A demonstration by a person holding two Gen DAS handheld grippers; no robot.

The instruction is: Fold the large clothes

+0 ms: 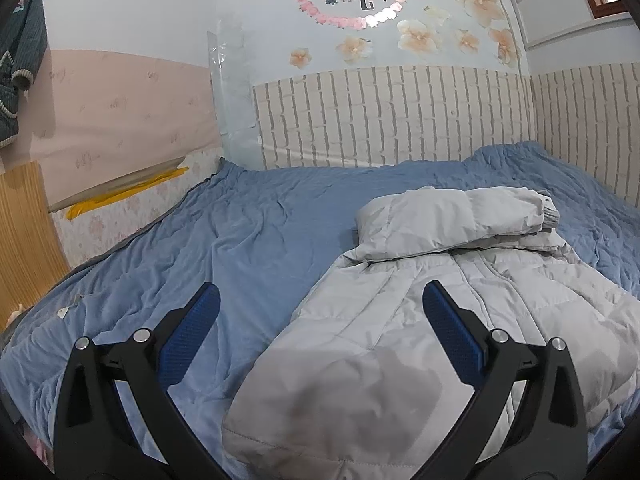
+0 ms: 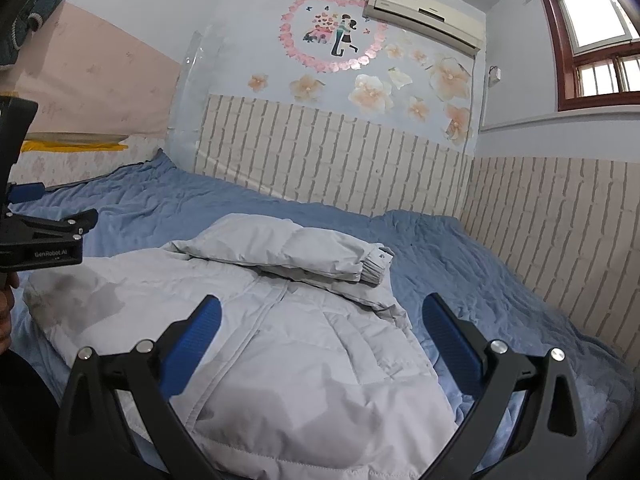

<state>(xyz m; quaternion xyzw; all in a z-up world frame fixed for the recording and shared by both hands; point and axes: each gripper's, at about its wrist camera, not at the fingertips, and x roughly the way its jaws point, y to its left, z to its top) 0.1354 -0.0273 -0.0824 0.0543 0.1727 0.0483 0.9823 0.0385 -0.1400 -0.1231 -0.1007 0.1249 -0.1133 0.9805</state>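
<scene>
A pale grey padded jacket (image 1: 400,340) (image 2: 280,340) lies flat on the blue bed cover (image 1: 248,232) (image 2: 460,264). One sleeve (image 1: 460,216) (image 2: 304,252) is folded across its upper part, cuff pointing right. My left gripper (image 1: 320,304) hovers open above the jacket's left edge, its blue pads (image 1: 192,328) wide apart and empty. Over the jacket's right side my right gripper (image 2: 320,316) is open too, nothing between its blue pads (image 2: 448,336). The left gripper's body (image 2: 44,236) shows at the left edge of the right wrist view.
The bed sits in a corner, with brick-pattern wall panels (image 1: 392,116) (image 2: 552,248) behind and to the right. A wooden board (image 1: 24,232) and a hanging dark garment (image 1: 20,60) are at left. A window (image 2: 592,32) and an air conditioner (image 2: 424,12) are high up.
</scene>
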